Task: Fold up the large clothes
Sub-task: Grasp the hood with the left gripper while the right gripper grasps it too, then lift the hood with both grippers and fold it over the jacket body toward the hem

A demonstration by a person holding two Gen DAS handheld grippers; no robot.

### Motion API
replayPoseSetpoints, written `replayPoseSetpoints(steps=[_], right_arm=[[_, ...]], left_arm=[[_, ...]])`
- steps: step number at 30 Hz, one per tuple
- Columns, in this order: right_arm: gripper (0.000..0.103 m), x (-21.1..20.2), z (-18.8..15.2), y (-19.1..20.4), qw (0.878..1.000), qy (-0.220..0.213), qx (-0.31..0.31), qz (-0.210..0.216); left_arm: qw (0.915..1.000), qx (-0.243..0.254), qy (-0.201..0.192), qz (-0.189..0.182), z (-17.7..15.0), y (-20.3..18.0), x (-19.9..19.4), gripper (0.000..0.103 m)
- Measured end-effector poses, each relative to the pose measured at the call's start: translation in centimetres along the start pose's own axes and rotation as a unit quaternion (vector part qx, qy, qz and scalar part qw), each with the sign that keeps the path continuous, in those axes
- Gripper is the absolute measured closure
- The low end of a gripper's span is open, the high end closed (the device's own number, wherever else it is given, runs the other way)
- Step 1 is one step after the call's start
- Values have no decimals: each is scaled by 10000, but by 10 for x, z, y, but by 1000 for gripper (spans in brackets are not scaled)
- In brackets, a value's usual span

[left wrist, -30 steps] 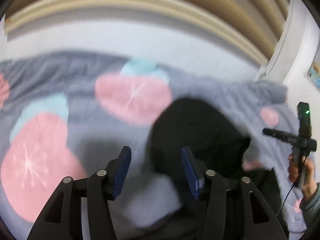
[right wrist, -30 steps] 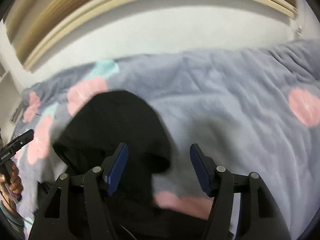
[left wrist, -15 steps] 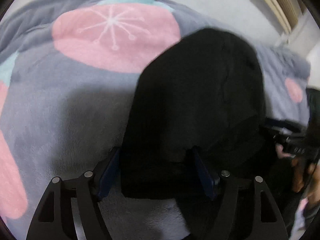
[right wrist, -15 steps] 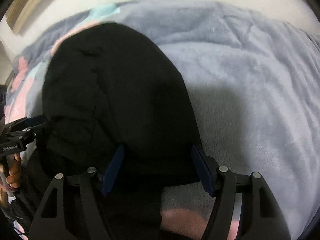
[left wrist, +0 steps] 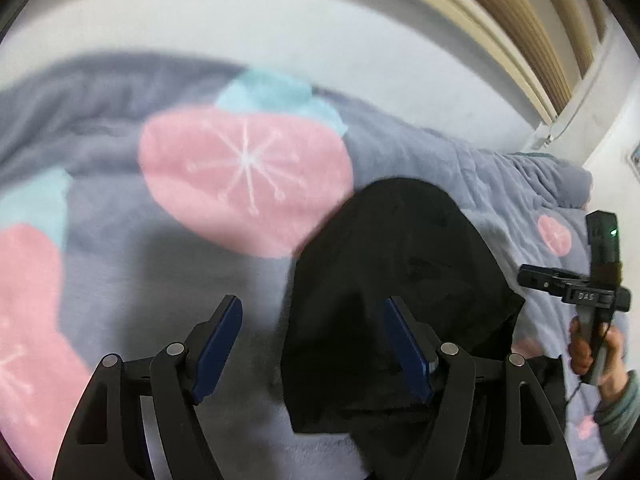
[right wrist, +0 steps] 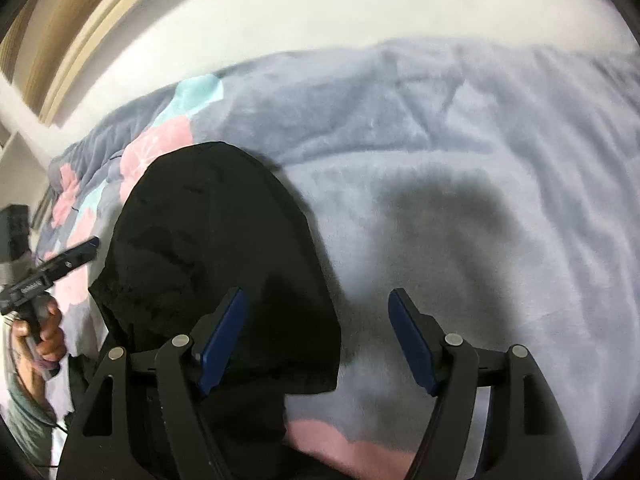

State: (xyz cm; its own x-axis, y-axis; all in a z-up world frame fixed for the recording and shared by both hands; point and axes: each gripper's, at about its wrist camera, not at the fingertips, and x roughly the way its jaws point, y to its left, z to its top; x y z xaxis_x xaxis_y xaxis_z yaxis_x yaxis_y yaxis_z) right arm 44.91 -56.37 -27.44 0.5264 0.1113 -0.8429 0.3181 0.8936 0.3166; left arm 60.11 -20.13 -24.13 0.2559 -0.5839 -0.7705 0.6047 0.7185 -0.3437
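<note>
A black garment (left wrist: pixel 400 280) lies in a rounded heap on the bed, spread over a grey-blue fleece blanket (right wrist: pixel 460 160) printed with pink circles and pale turquoise patches. A plain white wall (left wrist: pixel 280 20) rises behind the bed, with beige moulding curving across the top corner.

The left gripper (left wrist: pixel 314 338) points down toward the near left edge of the garment. Its blue-padded fingers (left wrist: pixel 218 340) stand well apart; the right-hand finger sits over the black cloth and the left-hand one over bare blanket. The cloth's edge falls between them, but neither pad presses on it.

The right gripper (right wrist: pixel 316 338) hangs over the garment's near right edge. Its jaws are opening, with one pad above the black fabric and the other above the blanket, and nothing pinched.

In each wrist view the opposite gripper shows at the picture's edge, gripped by a hand (left wrist: pixel 592 348) with a grey-green sleeve at the wrist.
</note>
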Motion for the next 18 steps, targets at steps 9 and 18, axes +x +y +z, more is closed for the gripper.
replayPoseSetpoints(steps=[9, 18], right_arm=[[28, 65, 15, 7, 9936, 514, 71, 1008], [76, 51, 9, 68, 9927, 252, -907, 749]], left_arm=[[9896, -598, 778, -1052, -3, 19, 59, 28], [9932, 322, 547, -973, -11, -27, 47, 77]])
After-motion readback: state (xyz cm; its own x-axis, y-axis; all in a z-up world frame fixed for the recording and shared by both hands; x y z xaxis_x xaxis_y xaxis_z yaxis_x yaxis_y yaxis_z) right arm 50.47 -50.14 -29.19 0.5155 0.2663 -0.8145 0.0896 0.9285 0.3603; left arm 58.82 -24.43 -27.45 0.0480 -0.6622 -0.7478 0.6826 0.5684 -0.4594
